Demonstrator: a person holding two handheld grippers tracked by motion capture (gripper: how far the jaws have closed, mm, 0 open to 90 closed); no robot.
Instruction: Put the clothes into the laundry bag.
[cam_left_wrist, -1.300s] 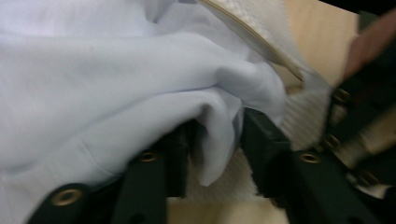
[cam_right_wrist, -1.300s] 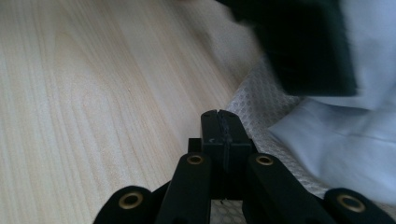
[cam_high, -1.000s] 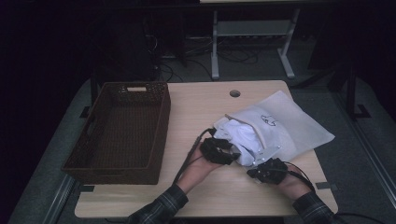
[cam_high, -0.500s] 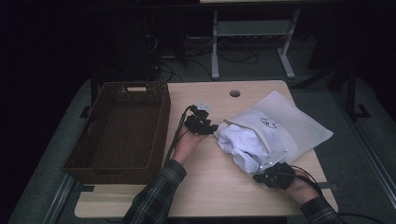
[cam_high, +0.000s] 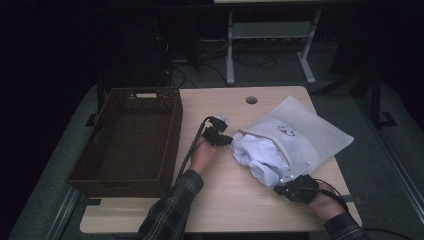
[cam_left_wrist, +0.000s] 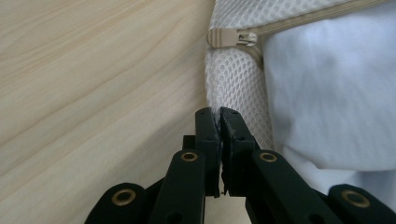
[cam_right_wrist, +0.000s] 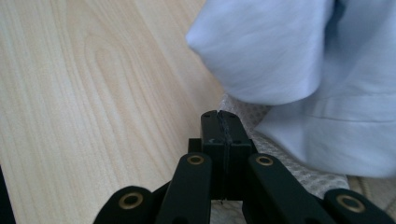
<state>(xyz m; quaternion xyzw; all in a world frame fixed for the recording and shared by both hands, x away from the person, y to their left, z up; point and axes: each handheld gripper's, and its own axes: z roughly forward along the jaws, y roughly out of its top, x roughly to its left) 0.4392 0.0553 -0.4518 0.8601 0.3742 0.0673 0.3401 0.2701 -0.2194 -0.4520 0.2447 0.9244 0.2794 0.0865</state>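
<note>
Pinching the mesh bag (cam_left_wrist: 233, 84) edge, my left tongs (cam_left_wrist: 219, 114) have just closed below its zipper (cam_left_wrist: 243, 37); right tongs (cam_right_wrist: 219, 116) clamp its other corner, white cloth (cam_right_wrist: 280, 51) bulging beyond them on the table (cam_high: 235, 200).

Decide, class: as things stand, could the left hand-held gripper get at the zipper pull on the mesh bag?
Probably yes. The left hand-held gripper is pinched on the mesh bag edge just below the zipper pull, with nothing between them; it would have to let go first.
</note>
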